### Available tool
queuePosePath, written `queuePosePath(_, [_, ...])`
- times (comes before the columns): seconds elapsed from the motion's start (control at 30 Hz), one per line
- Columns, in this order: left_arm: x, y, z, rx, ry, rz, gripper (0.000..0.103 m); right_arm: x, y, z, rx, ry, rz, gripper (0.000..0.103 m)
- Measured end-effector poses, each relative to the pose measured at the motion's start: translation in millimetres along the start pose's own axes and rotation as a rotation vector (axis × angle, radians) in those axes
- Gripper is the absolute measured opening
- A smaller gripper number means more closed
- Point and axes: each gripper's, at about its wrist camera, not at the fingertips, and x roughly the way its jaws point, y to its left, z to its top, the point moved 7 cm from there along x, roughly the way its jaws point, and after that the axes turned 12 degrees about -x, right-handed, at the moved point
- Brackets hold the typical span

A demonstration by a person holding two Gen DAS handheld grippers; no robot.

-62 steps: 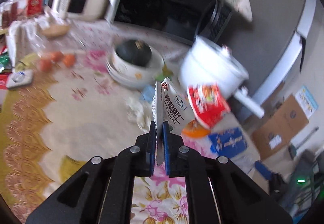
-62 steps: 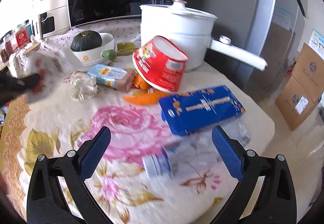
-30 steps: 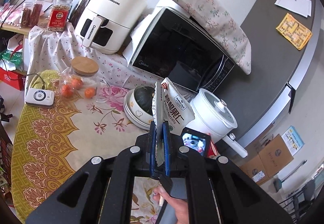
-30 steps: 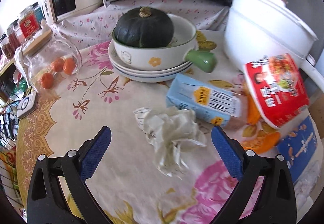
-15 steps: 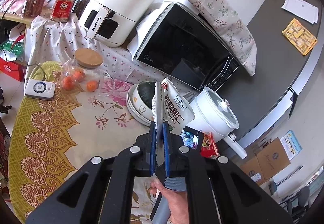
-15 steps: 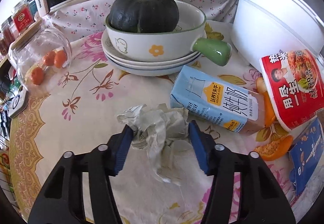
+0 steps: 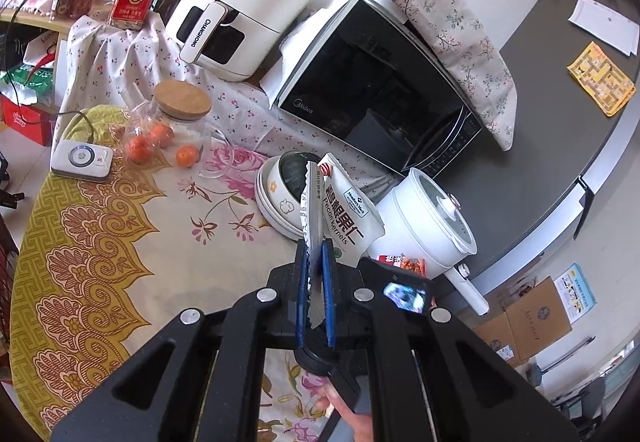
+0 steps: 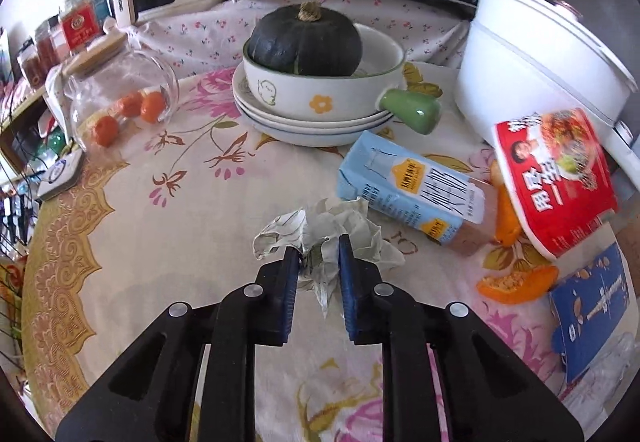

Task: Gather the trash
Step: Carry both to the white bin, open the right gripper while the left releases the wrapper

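My left gripper [image 7: 315,254] is shut on a white pecan kernels packet [image 7: 344,214] and holds it upright, high above the table. My right gripper [image 8: 319,246] is closed down around a crumpled white paper wad [image 8: 332,228] lying on the tablecloth; the wad sits between the blue pads. A light blue milk carton [image 8: 408,190] lies just right of the wad. A red instant noodle cup [image 8: 554,178], an orange peel [image 8: 516,284] and a blue box [image 8: 592,310] lie further right.
A bowl with a dark green squash [image 8: 306,38] on stacked plates stands behind the wad. A white pot [image 8: 532,54] is at the right, a glass jar with oranges [image 8: 120,102] at the left. A microwave [image 7: 376,98] and air fryer [image 7: 240,2] stand at the back.
My right gripper moved in over the paper wad and its jaws narrowed from wide open to closed on it. My left gripper kept hold of the packet, raised above the table.
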Motion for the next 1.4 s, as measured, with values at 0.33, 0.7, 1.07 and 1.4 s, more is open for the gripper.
queuePosePath(0.33, [8,-17,-20,0.043,0.03,0.002,0.007,-43,-30,-9,0.008,-0.065,-0.046,0.018])
queuePosePath(0.7, [22,-48,-62,0.111,0.086,-0.014,0.007,-94,-81,-44,0.046,-0.122,-0.114,0.018])
queuePosePath(1.07, [31,-104,-137,0.248,0.168,-0.08,0.007,-156,-161,-102,0.128,-0.17,-0.196,0.018])
queuePosePath(1.4, [38,-149,-201,0.382,0.25,-0.131,0.007,-193,-236,-178,0.207,-0.122,-0.299,0.019])
